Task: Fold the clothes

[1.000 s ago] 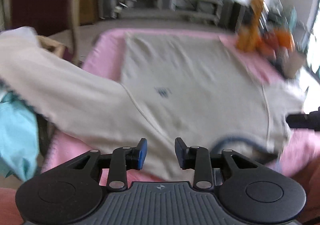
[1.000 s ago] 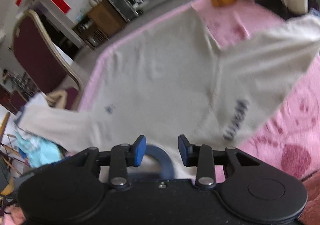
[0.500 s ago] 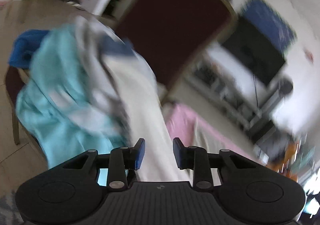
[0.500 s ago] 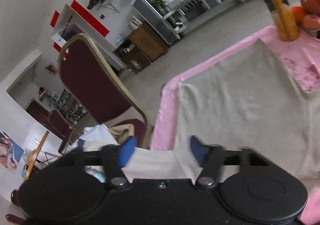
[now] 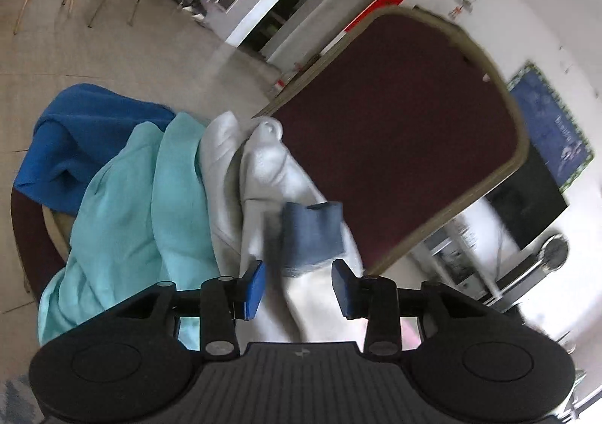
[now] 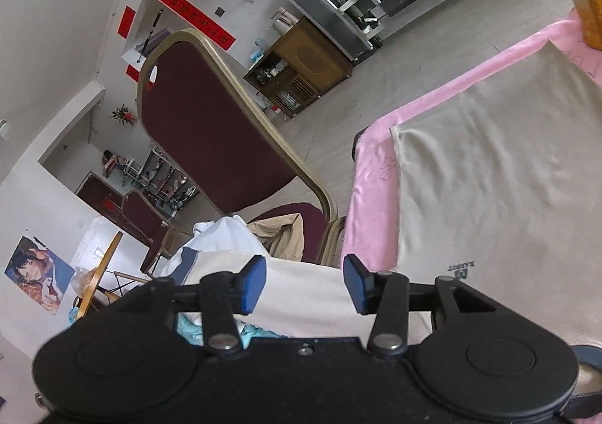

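Observation:
A cream sweatshirt [image 6: 489, 198] lies flat on a table with a pink cover [image 6: 372, 179]. Its left sleeve [image 6: 308, 292] reaches off the table edge onto a chair. In the right wrist view the sleeve runs under and between the fingers of my right gripper [image 6: 304, 284], whose jaws are opening with a gap at each pad. In the left wrist view the sleeve's blue-grey cuff [image 5: 312, 232] lies just past my left gripper [image 5: 297, 288]. The left jaws are opening too, the sleeve passes between them, and the pads stand off the cloth.
A maroon chair [image 5: 395, 141] with a gold frame stands against the table's left side. On its seat lie a teal garment [image 5: 150, 217], a blue garment [image 5: 82, 138] and a white garment [image 5: 263, 160]. More chairs and shelves stand farther off on the tiled floor.
Both views swung left, from the sweatshirt's body to the chair. The left gripper rolled and now faces the sleeve cuff. Both pairs of jaws stand wider than half a second ago.

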`<state>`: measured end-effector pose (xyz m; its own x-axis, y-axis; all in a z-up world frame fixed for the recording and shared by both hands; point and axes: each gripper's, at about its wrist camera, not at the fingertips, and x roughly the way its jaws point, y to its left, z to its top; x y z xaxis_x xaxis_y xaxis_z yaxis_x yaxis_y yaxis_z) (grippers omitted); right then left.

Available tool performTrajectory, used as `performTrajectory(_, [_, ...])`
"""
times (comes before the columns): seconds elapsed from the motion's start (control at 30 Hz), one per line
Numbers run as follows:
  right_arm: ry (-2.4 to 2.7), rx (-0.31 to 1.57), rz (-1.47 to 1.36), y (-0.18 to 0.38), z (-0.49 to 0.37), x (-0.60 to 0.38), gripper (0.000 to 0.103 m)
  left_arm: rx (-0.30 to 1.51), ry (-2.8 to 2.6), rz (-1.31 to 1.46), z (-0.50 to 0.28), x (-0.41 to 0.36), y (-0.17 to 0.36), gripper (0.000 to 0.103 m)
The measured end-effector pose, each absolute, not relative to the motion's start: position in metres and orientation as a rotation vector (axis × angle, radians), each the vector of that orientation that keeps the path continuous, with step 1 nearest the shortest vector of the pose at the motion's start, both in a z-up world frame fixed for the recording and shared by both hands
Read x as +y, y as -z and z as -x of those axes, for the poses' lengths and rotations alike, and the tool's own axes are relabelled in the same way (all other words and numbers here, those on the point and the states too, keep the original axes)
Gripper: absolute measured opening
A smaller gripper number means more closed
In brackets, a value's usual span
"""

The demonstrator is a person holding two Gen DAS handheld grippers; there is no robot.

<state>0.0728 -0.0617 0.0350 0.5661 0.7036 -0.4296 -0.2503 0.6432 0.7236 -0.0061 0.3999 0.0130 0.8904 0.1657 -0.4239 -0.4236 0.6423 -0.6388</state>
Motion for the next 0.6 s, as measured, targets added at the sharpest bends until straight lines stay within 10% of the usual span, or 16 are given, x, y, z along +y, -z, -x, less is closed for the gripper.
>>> performTrajectory(0.13, [-0.620, 0.768, -0.623, -0.037, -0.070, -0.057, 0.045, 0.344, -0.345, 0.781, 0.001, 0.409, -0.013, 0.034])
performTrajectory(0.23, [-0.623, 0.773, -0.612, -0.037, -0.071, -0.058, 0.045, 0.356, -0.347, 0.687, -0.001, 0.398, -0.025, 0.002])
performTrajectory(0.6, [-0.533, 0.735, -0.715, -0.030, -0.056, -0.144, 0.050, 0.270, -0.257, 0.294, 0.022, 0.282, -0.094, 0.002])
